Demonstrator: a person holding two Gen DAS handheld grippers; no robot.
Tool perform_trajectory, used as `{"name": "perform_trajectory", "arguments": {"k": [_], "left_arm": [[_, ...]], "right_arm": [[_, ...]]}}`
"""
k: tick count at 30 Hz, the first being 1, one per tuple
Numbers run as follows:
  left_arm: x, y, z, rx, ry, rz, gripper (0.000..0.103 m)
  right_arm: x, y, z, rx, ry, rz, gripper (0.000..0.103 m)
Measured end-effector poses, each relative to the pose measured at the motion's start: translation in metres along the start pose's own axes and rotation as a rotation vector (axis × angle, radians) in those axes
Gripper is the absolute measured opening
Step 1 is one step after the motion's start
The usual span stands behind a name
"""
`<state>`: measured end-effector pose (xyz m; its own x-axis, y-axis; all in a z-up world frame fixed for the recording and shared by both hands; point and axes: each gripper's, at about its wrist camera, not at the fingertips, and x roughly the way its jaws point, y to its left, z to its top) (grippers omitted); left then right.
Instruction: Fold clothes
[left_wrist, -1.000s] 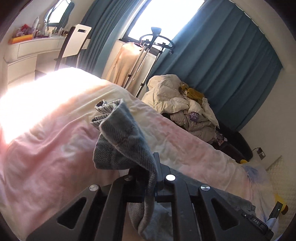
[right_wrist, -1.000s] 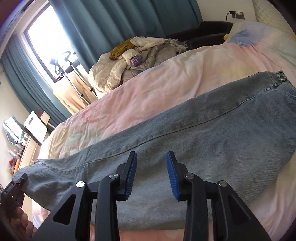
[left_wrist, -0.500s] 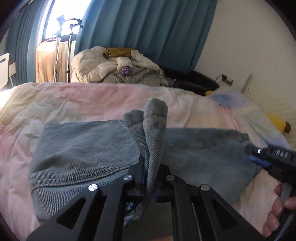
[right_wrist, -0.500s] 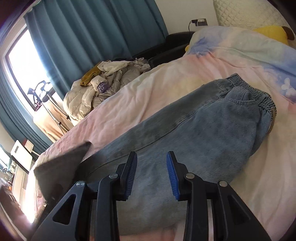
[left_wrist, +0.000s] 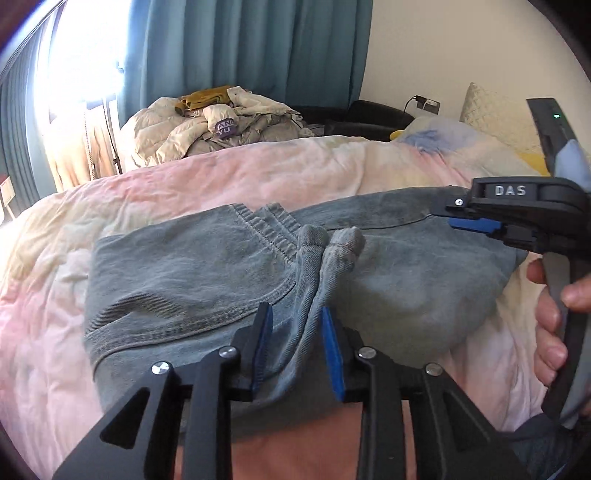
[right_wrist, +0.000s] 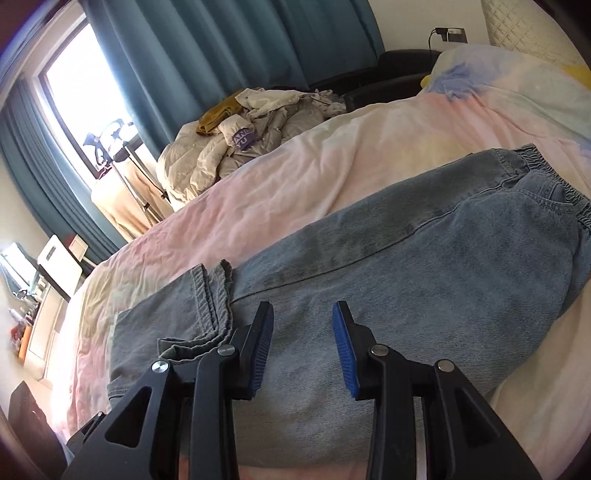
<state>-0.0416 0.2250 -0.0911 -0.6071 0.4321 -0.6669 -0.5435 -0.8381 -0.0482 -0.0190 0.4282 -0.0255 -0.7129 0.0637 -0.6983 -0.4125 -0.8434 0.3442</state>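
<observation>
My claws work over a bed covered by a rumpled duvet in pale pink, cream and yellow with a blue patch toward the head end. Grey-blue jeans lie straight on it, leg ends folded back over the legs, elastic waistband toward the pillows. A quilted cream pillow sits at the head, something yellow just beside it.
</observation>
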Motion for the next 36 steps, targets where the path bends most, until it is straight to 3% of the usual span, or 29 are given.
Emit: {"name": "perform_trajectory", "arguments": {"k": [2,6,10,17,24,26,31,36], "left_arm": [[-0.021,0.008,0.000,0.011,-0.005,-0.005,0.034],[-0.059,0.028,-0.001,0.026,-0.024,0.012,0.034],[-0.082,0.053,-0.002,-0.024,-0.052,0.042,0.034],[-0.086,0.083,0.000,-0.126,-0.084,0.055,0.034],[-0.083,0.100,-0.004,-0.190,-0.064,0.027,0.034],[-0.083,0.102,-0.005,-0.202,-0.061,0.029,0.034],[-0.084,0.107,-0.006,-0.230,-0.057,0.017,0.034],[-0.083,0.106,-0.007,-0.221,-0.056,0.033,0.034]], "right_arm": [[0.000,0.005,-0.001,-0.006,0.011,0.040,0.033],[0.009,0.015,-0.004,0.030,0.100,0.201,0.034],[0.025,0.041,-0.011,-0.050,0.159,0.236,0.034],[0.067,0.065,-0.021,-0.079,0.276,0.280,0.034],[0.098,0.078,-0.036,-0.106,0.339,0.190,0.032],[0.099,0.077,-0.042,-0.105,0.350,0.149,0.026],[0.090,0.068,-0.056,-0.037,0.345,0.095,0.025],[0.086,0.075,-0.060,-0.108,0.323,0.050,0.031]]}}
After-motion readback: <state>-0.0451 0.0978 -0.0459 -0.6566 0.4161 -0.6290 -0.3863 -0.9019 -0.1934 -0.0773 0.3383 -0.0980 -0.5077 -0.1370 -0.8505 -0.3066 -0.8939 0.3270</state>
